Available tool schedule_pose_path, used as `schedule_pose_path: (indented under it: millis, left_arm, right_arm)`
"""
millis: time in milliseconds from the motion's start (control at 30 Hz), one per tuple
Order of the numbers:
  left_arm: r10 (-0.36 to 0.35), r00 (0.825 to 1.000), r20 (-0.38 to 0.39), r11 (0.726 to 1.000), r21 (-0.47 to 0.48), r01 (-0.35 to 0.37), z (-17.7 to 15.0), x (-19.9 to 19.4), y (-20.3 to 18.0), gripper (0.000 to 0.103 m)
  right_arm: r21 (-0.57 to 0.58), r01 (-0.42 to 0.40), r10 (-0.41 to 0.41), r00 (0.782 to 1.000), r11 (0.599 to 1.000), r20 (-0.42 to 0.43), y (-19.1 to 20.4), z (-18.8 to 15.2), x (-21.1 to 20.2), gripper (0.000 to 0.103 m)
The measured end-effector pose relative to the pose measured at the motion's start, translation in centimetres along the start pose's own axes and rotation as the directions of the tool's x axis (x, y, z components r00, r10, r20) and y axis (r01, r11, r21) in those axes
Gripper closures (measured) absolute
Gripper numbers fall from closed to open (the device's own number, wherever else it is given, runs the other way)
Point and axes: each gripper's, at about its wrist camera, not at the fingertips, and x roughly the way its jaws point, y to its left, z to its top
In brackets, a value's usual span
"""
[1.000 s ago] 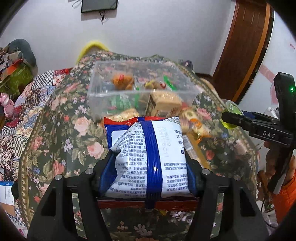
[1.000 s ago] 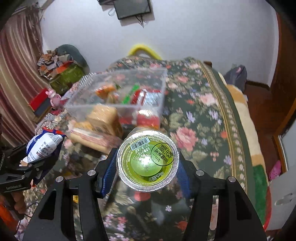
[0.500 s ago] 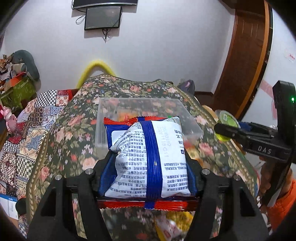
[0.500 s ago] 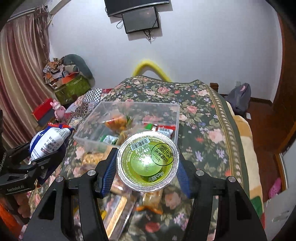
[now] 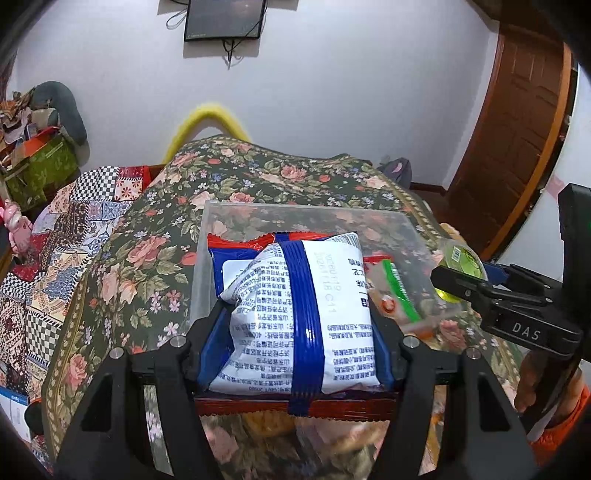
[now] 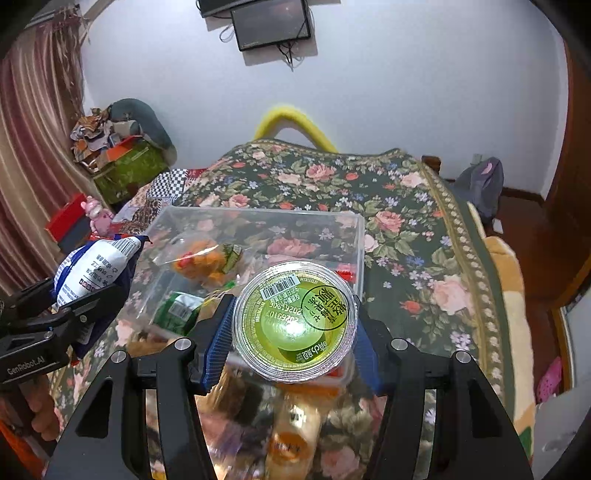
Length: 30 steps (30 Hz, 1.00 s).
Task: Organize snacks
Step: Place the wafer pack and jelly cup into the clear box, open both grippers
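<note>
Clear plastic bin (image 6: pixel 354 240) sits on a floral cloth (image 6: pixel 406 229) covering the surface, w/ a few wrapped snacks inside: an orange pack (image 6: pixel 207 260) and a green pack (image 6: pixel 177 312). Left gripper (image 5: pixel 295 321) is clamped on a white-and-blue snack bag (image 5: pixel 295 314) w/ red crimped ends, held in front of the bin's near wall; from the right wrist view the same bag (image 6: pixel 92 269) sits at the bin's left side. Right gripper (image 6: pixel 293 325) is closed around a round green jelly cup (image 6: pixel 295 319), foil lid facing the camera, held above the bin's near right corner; in the left wrist view the cup (image 5: pixel 461 258) shows just right of the bin. More snacks lie on the cloth below both grippers, blurred. Background: white wall, wall-mounted screen (image 6: pixel 271 22), yellow chair back (image 6: pixel 291 122) behind the surface, wooden door (image 5: pixel 517 140) at right, patchwork quilt (image 5: pixel 55 258) at left.
</note>
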Motion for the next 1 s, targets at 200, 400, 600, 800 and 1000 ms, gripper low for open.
schedule_pose_path:
  millis: [200, 400, 600, 800, 1000]
  left_arm:
    - [0.0, 0.999, -0.034, 1.0, 0.011, 0.0, 0.4, 2.8, -0.1, 0.038]
    - [-0.007, 0.997, -0.072, 1.0, 0.012, 0.007, 0.3, 4.8, -0.4, 0.037]
    - [0.005, 0.995, -0.096, 1.0, -0.004, -0.006, 0.1, 5.4, -0.4, 0.035]
    - [-0.001, 0.997, -0.073, 1.0, -0.012, 0.0, 0.0, 3.6, -0.1, 0.032]
    - [-0.003, 0.999, -0.038, 1.0, 0.028, 0.004, -0.5, 0.0, 0.0, 0.029]
  right_arm:
    - [-0.005, 0.004, -0.004, 0.999, 1.0, -0.032, 0.0, -0.1, 1.7, 0.048]
    - [0.013, -0.011, 0.012, 0.998, 1.0, -0.068, -0.4, -0.4, 3.0, 0.047]
    - [-0.039, 0.035, -0.037, 0.998, 0.999, -0.052, 0.6, -0.6, 2.5, 0.043]
    - [-0.069, 0.032, -0.033, 0.999, 0.997, -0.007, 1.2, -0.2, 0.5, 0.035]
    - [-0.094, 0.023, -0.019, 0.999, 0.995, 0.044, 1.9, -0.4, -2.1, 0.034]
